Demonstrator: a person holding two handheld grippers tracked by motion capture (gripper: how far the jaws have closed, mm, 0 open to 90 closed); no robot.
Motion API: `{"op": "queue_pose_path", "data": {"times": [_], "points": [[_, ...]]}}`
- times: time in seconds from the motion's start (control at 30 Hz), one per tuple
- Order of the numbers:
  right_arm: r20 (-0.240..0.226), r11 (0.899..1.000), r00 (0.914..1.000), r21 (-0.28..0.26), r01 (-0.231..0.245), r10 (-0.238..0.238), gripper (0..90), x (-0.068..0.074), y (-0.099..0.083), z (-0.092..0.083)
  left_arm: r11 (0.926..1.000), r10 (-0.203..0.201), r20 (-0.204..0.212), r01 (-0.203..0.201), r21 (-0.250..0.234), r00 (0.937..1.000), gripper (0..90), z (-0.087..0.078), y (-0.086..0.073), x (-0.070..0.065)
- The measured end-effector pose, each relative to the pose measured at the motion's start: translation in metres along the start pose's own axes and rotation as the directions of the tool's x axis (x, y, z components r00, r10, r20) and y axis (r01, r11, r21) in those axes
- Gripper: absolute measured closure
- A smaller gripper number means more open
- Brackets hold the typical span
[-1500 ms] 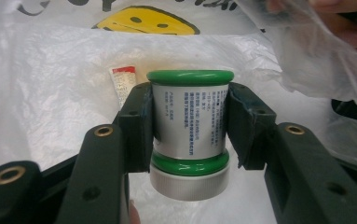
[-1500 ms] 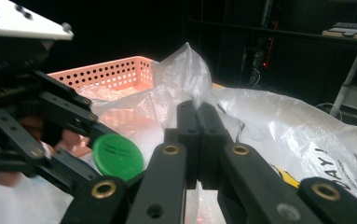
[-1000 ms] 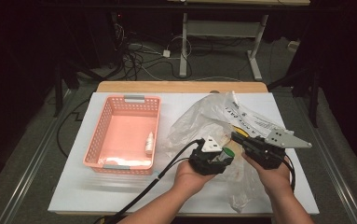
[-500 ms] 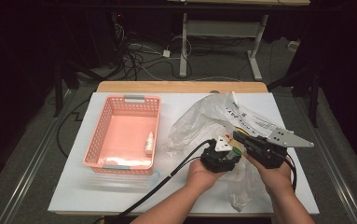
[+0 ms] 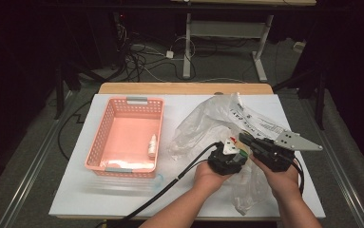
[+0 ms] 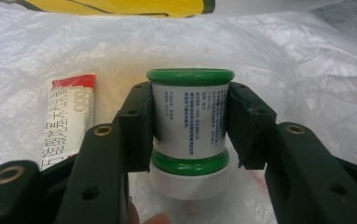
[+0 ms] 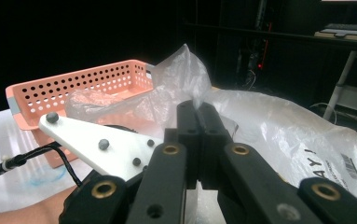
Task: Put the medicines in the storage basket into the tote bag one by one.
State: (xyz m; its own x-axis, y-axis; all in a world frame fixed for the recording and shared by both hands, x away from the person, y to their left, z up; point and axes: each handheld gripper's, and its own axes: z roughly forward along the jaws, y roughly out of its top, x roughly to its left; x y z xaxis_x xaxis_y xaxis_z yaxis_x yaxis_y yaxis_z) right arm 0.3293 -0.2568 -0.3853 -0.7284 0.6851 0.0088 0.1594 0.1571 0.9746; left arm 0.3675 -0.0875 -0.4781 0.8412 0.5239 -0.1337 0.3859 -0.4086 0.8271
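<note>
right tool point(image 7: 198, 112) was clamped on the plastic bag point(image 7: 278, 126), lifting its edge so the left tool point(image 6: 190, 126), gripping the green-capped bottle point(image 6: 189, 116), could work inside.

Bag point(image 5: 208, 121): thin clear plastic film, crinkled, glossy, printed in black.
Bottle point(image 6: 189, 126): smooth plastic, glossy green bands, white paper-like label, matt white cap.
Tube point(image 6: 69, 121): glossy printed wrapper, red and white.
Basket point(image 5: 104, 128): pink moulded plastic, perforated walls, slight sheen.
Table point(image 5: 75, 190): smooth white top, faintly glossy; wood edge at the far side.
Left gripper point(image 6: 189, 135): matt black plastic jaws, brass-coloured inserts.
Right gripper point(image 7: 199, 121): the same finish; its plate looks flat grey metal.
</note>
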Motion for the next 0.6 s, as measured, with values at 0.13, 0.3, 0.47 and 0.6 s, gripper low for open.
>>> {"op": "queue_pose_path", "data": {"times": [0.13, 0.3, 0.47, 0.6], "points": [[0.001, 1.0, 1.0, -0.002, 0.003, -0.003, 90.0, 0.0, 0.0, -0.001, 0.9999, 0.0, 0.001, 0.0, 0.017, 1.0, 53.5, -0.003, -0.001, 0.0], [-0.001, 1.0, 1.0, 0.006, 0.004, -0.004, 90.0, -0.001, -0.001, 0.0, 0.9995, -0.002, 0.01, 0.002, 0.03, 0.9999, 53.3, -0.008, -0.006, 0.001], [-0.003, 1.0, 1.0, 0.015, 0.002, -0.002, 90.0, 0.002, -0.002, 0.002, 0.9983, -0.016, 0.017, 0.015, 0.056, 0.9997, 52.5, -0.012, -0.009, 0.0], [-0.011, 1.0, 0.9998, 0.014, 0.014, -0.013, 90.0, 0.003, -0.001, 0.003, 0.9984, 0.002, 0.015, -0.003, 0.056, 0.9999, 46.1, -0.015, -0.011, -0.002]]}}
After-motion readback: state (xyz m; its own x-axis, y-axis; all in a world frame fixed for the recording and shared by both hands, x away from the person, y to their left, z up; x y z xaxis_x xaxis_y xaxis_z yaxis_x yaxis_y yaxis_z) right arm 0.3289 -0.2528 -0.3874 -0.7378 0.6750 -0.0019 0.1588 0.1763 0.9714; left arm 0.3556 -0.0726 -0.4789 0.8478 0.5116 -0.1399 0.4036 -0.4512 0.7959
